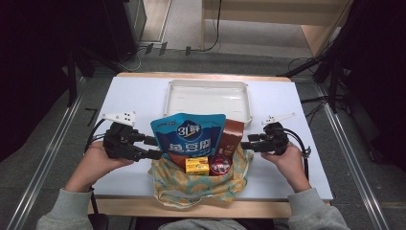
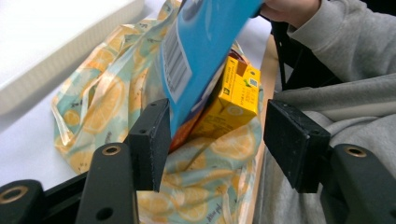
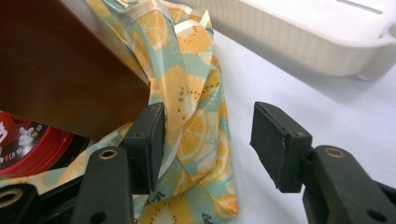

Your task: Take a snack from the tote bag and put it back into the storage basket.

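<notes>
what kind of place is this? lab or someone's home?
Most likely a lab recording station, not a home: a bare white tabletop flanked by metal floor rails, loose black cables on grey carpet, and a person working two hand-held grippers.

Bare table [image 1: 129,93] left and right of the bag [image 1: 201,184]; tray [image 1: 208,98] barring the far side.

My bag [image 1: 201,184] looks like thin printed cloth, the blue pouch [image 1: 189,136] glossy plastic, the tray [image 1: 208,98] smooth matt white plastic.
</notes>
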`<state>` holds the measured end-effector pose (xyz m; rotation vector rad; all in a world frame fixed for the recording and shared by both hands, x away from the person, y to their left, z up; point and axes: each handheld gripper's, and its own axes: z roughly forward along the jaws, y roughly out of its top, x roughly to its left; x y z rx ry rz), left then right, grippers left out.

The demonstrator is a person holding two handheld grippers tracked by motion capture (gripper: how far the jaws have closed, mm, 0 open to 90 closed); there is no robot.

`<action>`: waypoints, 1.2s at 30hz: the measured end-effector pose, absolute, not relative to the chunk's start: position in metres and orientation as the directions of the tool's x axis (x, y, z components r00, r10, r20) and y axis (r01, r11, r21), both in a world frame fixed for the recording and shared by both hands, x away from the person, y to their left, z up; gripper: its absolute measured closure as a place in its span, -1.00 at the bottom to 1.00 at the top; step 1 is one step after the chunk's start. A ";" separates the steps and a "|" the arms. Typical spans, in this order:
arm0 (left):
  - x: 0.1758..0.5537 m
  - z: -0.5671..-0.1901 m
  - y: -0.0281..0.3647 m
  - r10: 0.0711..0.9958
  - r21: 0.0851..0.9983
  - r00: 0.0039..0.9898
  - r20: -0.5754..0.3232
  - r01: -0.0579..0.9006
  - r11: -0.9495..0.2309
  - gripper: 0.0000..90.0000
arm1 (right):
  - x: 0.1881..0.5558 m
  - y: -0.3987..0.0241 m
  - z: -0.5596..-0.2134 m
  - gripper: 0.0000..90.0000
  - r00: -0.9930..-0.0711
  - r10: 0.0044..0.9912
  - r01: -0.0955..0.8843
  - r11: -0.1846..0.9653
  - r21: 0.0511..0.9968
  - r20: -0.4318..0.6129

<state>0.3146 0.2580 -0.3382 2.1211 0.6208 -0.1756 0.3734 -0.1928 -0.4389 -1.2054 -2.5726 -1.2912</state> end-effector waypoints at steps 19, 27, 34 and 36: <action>0.331 -0.317 0.237 0.348 0.753 0.873 -0.342 0.476 -0.455 -0.01 | 0.375 -0.193 -0.440 0.01 -0.692 0.630 0.656 0.346 0.671 0.352; 0.336 -0.320 0.229 0.361 0.753 0.870 -0.335 0.478 -0.452 0.20 | 0.375 -0.193 -0.440 0.01 -0.692 0.631 0.656 0.345 0.671 0.352; 0.338 -0.326 0.228 0.373 0.762 0.866 -0.334 0.481 -0.434 0.43 | 0.375 -0.193 -0.440 0.01 -0.692 0.630 0.657 0.346 0.670 0.353; 0.337 -0.326 0.228 0.371 0.766 0.869 -0.326 0.473 -0.435 0.54 | 0.376 -0.192 -0.441 0.01 -0.688 0.632 0.661 0.344 0.667 0.356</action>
